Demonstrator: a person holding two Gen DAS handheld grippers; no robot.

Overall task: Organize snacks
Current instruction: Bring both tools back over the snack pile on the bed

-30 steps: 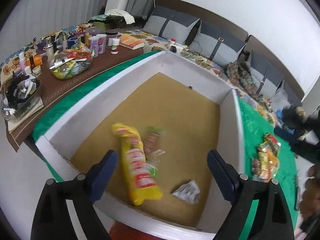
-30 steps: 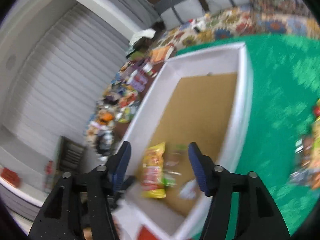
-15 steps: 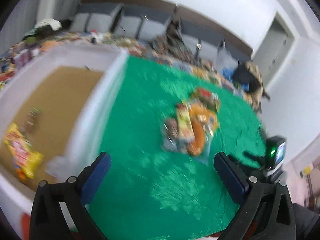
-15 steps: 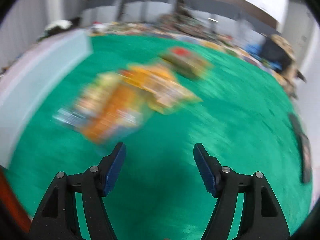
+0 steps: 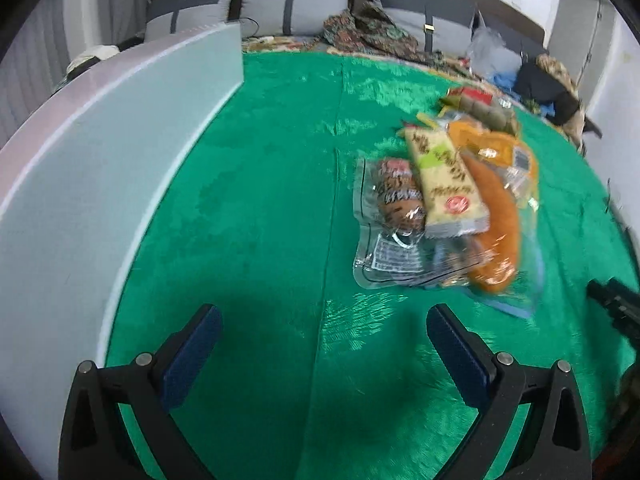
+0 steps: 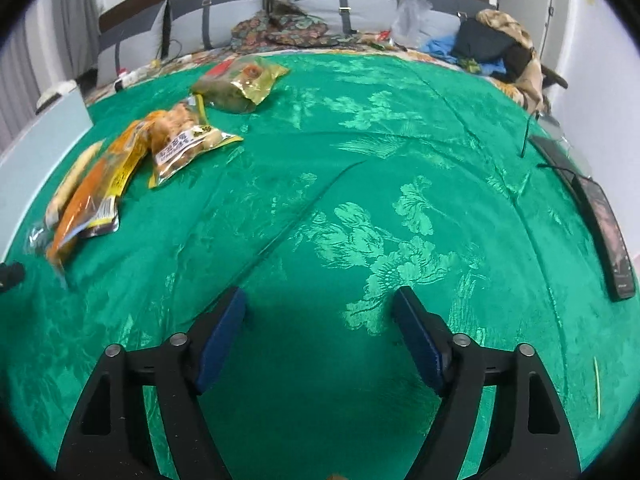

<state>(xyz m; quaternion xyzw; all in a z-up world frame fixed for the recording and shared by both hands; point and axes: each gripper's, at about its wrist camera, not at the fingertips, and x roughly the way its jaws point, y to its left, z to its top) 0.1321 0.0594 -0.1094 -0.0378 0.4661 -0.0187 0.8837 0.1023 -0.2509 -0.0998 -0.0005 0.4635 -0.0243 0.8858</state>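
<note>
The snack packets (image 5: 444,208) lie heaped on the green cloth (image 5: 280,200), well right of the white box (image 5: 100,168). Take one packet by its edge: your left gripper (image 5: 320,344) is wide and empty, and your right gripper (image 6: 320,332), also empty, is opening.

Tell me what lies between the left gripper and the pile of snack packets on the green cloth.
Nothing visible does. The left gripper is open and empty, and only bare green cloth lies between it and the pile of snack packets, ahead to its right. The white box stands off to the left.
</note>
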